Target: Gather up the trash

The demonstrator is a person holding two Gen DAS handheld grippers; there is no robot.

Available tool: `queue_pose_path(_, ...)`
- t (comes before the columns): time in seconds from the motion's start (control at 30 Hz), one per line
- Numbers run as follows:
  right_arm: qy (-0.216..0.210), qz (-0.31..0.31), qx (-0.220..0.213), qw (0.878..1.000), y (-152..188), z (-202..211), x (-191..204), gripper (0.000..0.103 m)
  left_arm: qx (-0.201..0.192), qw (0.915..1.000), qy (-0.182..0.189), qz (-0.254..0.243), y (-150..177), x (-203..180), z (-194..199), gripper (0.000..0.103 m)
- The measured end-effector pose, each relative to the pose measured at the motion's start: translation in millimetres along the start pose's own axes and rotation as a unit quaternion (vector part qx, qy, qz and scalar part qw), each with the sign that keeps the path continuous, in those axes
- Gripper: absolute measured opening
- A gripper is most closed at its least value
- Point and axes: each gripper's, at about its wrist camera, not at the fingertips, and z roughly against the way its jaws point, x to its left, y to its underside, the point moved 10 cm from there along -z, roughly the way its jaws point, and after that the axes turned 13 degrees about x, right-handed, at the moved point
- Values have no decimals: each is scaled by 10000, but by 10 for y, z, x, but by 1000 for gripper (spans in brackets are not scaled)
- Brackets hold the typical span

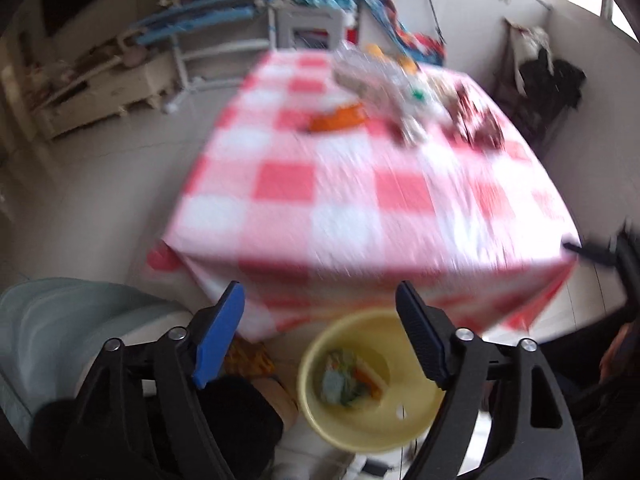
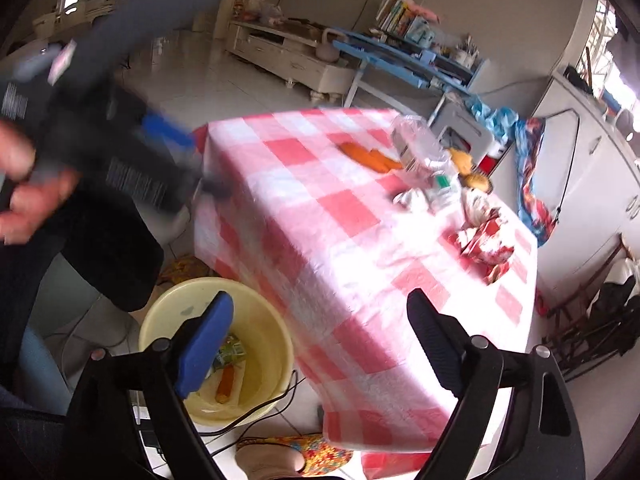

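Note:
A yellow bucket (image 1: 360,384) stands on the floor by the near edge of the red-checked table (image 1: 328,200); it holds a green wrapper (image 1: 340,376) and an orange wrapper (image 2: 226,384). My left gripper (image 1: 320,300) is open and empty above the bucket. My right gripper (image 2: 320,308) is open and empty over the table's near corner, with the bucket (image 2: 256,344) to its left. On the table lie an orange wrapper (image 2: 370,156), a clear plastic bag (image 2: 416,144), crumpled white packets (image 2: 428,196) and a red wrapper (image 2: 486,244). The left gripper shows blurred in the right wrist view (image 2: 160,148).
A person's slippered foot (image 2: 296,456) rests under the table's corner. A cable (image 2: 260,412) runs past the bucket. A blue desk (image 2: 400,64) and a white cabinet (image 2: 288,56) stand behind the table. A dark chair (image 2: 592,320) stands to the right.

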Motion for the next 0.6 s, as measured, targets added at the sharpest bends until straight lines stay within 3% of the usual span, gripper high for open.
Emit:
queue_pose_path(0.1,41,281,47,9996,-4,-54,169,85,-706,9960,-233,489,-230,245,218,88)
queue_pose_path(0.17,118,491,119,9987,11,-106,260,85,-845,9932,-290,741,-253,378,189,90)
queue_pose_path(0.23,128,623,173,9978,17,-149,324,85,-640,9927,-352,964,-197,482,58,90)
queue_pose_path(0.33,117,689,194,9974,15,-170,368,85,-401,9925,-69,1150,-192,520,-61,90)
queue_pose_path(0.6,155,663,172,9975,12,-152,376,86,-445,9931,-176,1067,-139,475,-95,90)
